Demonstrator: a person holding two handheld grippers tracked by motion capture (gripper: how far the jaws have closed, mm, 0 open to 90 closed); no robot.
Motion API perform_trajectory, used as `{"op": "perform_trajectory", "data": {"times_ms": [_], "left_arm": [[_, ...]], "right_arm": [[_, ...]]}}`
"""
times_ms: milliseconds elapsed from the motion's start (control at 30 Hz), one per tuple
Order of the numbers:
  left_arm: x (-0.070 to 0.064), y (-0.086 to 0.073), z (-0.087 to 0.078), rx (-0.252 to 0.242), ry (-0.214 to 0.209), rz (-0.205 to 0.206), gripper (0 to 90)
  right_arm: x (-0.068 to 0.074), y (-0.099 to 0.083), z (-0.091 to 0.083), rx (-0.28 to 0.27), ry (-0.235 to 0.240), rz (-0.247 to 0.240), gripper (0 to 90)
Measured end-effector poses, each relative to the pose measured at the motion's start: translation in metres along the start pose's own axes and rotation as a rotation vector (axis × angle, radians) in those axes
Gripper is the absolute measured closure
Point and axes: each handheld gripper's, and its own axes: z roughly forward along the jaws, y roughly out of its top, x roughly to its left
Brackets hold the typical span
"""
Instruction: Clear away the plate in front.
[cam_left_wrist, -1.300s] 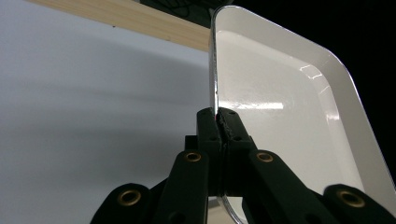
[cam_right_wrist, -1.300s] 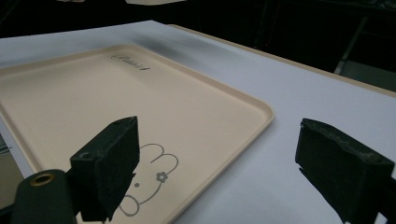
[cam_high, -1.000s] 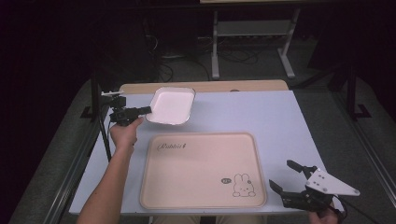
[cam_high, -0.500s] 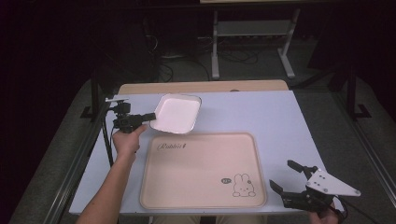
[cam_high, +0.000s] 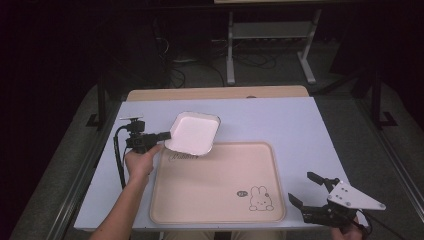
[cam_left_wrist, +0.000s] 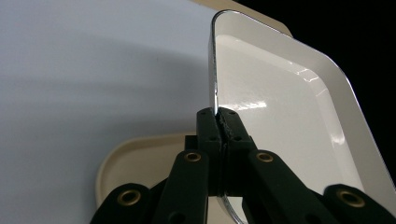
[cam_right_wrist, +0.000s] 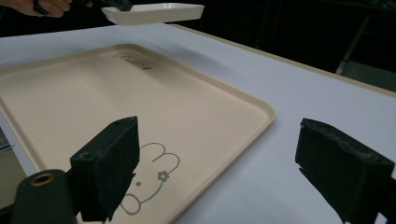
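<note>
We lift the glossy white rectangular dish
Our left gripper clamps its rim above the beige tray's far-left corner; right gripper gapes empty.

Shallow white rectangular plastic dish with a glossy, glare-streaked inside, broad beige plastic tray smooth and matt with a printed rabbit, pale lilac table top matt and even, black gripper pads rough and dull

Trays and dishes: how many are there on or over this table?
2. A beige tray with a rabbit drawing lies flat near the table's front edge. A white dish is held in the air over the tray's far left corner, its rim pinched by the left gripper.
</note>
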Motion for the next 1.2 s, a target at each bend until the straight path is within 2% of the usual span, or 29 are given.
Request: {"op": "perform_trajectory", "data": {"times_ms": [233,333,567,1200], "left_arm": [[0.002,-0.012,0.002,0.017,0.016,-0.011,88.9],[-0.003,-0.019,0.003,0.008,0.036,0.018,88.8],[-0.009,-0.030,0.005,0.018,0.045,0.041,88.8],[-0.020,-0.064,0.012,0.069,0.030,0.010,88.8]], "right_arm": [[0.000,0.000,0.001,0.002,0.008,-0.005,12.9],[0.001,0.000,0.001,0.003,0.012,-0.007,12.9],[0.001,0.001,0.001,0.002,0.016,-0.013,12.9],[0.002,0.001,0.001,0.003,0.020,-0.015,12.9]]}}
